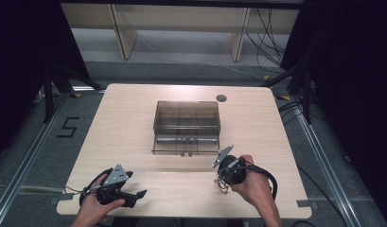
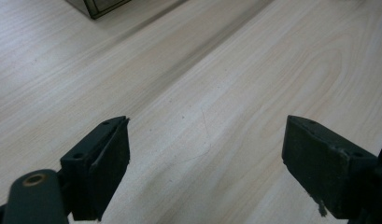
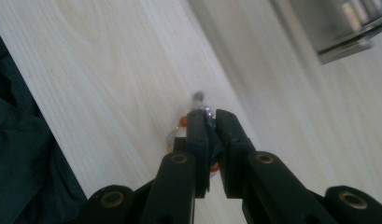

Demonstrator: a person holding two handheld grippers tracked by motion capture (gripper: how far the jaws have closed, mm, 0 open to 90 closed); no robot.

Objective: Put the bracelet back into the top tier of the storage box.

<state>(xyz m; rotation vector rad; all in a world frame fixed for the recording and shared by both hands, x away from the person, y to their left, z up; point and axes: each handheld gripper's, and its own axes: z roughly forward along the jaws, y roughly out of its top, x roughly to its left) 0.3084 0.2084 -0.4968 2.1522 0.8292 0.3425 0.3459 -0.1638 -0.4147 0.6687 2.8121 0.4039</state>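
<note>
- Pale wooden table is sitting in a dark room, with a smoky clear plastic box resting mid-table.
- Left gripper is hovering near the front left edge, jaws wide apart with bare wood between them.
- Right gripper is pinching a small beaded thing, jaws clamped on it; the high view is just showing a blurry dangle.
</note>
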